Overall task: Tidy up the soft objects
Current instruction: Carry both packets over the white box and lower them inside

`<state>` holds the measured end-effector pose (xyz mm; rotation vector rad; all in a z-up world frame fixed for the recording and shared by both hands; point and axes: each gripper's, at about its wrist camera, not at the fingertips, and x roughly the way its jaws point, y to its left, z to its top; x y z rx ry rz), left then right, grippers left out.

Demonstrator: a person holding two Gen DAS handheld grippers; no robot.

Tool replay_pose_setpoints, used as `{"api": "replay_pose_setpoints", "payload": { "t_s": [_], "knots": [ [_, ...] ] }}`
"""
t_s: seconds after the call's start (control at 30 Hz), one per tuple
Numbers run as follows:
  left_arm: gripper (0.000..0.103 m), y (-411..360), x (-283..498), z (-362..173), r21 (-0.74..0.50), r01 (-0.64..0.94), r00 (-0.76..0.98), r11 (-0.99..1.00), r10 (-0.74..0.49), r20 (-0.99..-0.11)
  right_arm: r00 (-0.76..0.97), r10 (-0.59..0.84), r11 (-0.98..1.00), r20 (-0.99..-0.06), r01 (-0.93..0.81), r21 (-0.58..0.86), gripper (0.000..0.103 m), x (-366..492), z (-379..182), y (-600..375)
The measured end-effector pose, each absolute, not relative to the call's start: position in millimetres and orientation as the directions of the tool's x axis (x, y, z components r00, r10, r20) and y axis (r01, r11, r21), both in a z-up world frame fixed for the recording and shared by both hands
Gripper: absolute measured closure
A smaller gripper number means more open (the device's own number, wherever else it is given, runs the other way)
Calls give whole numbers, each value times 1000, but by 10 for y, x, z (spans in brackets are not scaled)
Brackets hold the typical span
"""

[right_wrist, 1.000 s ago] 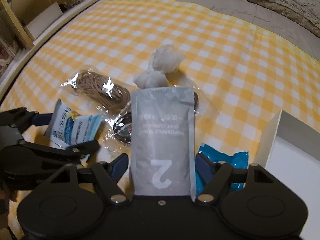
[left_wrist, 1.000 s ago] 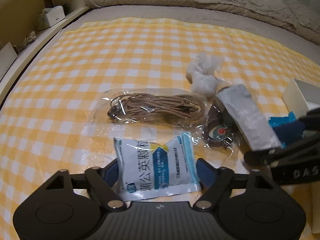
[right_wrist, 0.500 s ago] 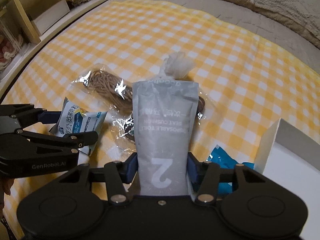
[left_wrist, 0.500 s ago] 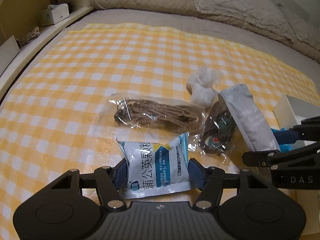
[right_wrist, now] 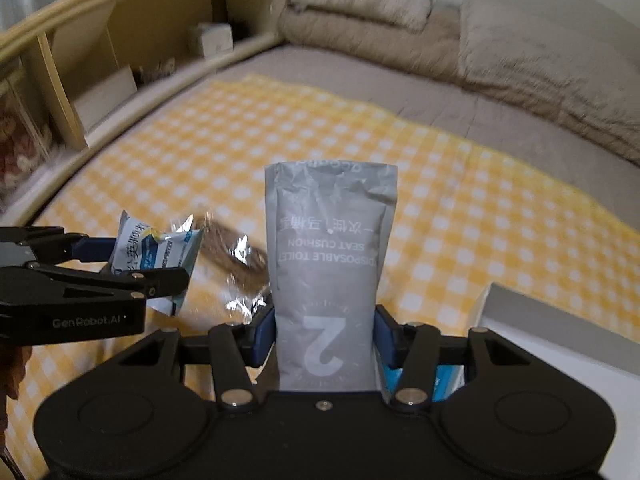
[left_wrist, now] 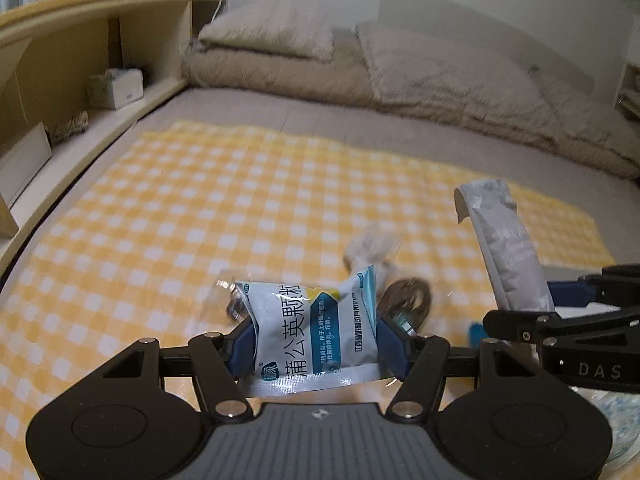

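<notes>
My left gripper (left_wrist: 314,342) is shut on a white and blue medicine sachet (left_wrist: 316,330) and holds it lifted above the yellow checked cloth (left_wrist: 180,216). It also shows in the right wrist view (right_wrist: 156,254). My right gripper (right_wrist: 325,338) is shut on a grey seat-cushion pouch (right_wrist: 328,264), held upright above the cloth; the pouch also shows in the left wrist view (left_wrist: 506,248). A clear bag of brown cord (right_wrist: 236,258), a white wad (left_wrist: 372,250) and a blue packet (right_wrist: 444,380) lie on the cloth below.
A white box (right_wrist: 560,344) stands at the right edge of the cloth. A wooden shelf unit (left_wrist: 60,92) runs along the left. Beige pillows and a duvet (left_wrist: 400,68) lie at the far end of the bed.
Both grippers closed on their packets and lifted them off the cloth, tilting the views upward. The sachet and the pouch now hang in the air.
</notes>
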<state>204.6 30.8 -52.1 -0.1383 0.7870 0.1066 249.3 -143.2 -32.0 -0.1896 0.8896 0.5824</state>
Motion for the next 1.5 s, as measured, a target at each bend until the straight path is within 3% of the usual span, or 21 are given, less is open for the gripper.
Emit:
{"api": "replay_pose_setpoints", "payload": {
  "t_s": [0.27, 0.63, 1.13, 1.5],
  "knots": [
    [39, 56, 2017, -225, -134, -99, 765, 986, -10, -643, 592, 361, 880, -721, -472, 53, 51, 2326, 24, -1799],
    [39, -470, 2083, -170, -193, 1, 771, 981, -124, -624, 687, 226, 955, -690, -297, 17, 51, 2275, 146, -2617],
    [39, -1279, 2238, -361, -254, 135, 709, 958, -273, -651, 645, 15, 994, -764, -91, -57, 51, 2197, -106, -3685],
    [39, -1618, 2371, -562, -304, 173, 646, 937, -341, -683, 505, -93, 987, -858, -68, -147, 49, 2165, -595, -4179]
  ]
}}
